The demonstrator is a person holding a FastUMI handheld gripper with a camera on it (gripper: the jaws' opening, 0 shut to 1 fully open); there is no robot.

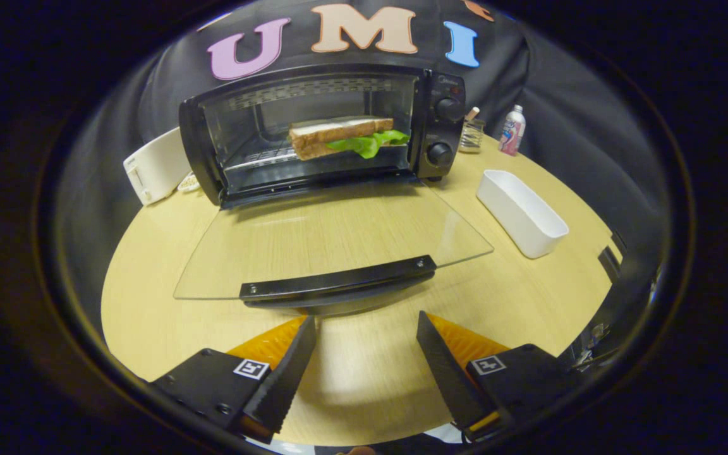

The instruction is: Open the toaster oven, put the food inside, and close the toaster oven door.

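Observation:
A black toaster oven [320, 129] stands at the far side of the round wooden table [364, 373]. Its glass door [326, 243] lies folded down flat toward me, with the black door handle [339, 285] along its near edge. A sandwich [342, 136] with green lettuce rests on the rack inside the oven. My gripper [365, 319] is open, with nothing between its fingers. The fingertips sit just short of the door handle, one on each side of its middle.
A long white tray [522, 212] lies to the right of the door. A white box [155, 165] stands left of the oven. A small glass jar [471, 134] and a spray bottle [513, 130] stand to the right of the oven.

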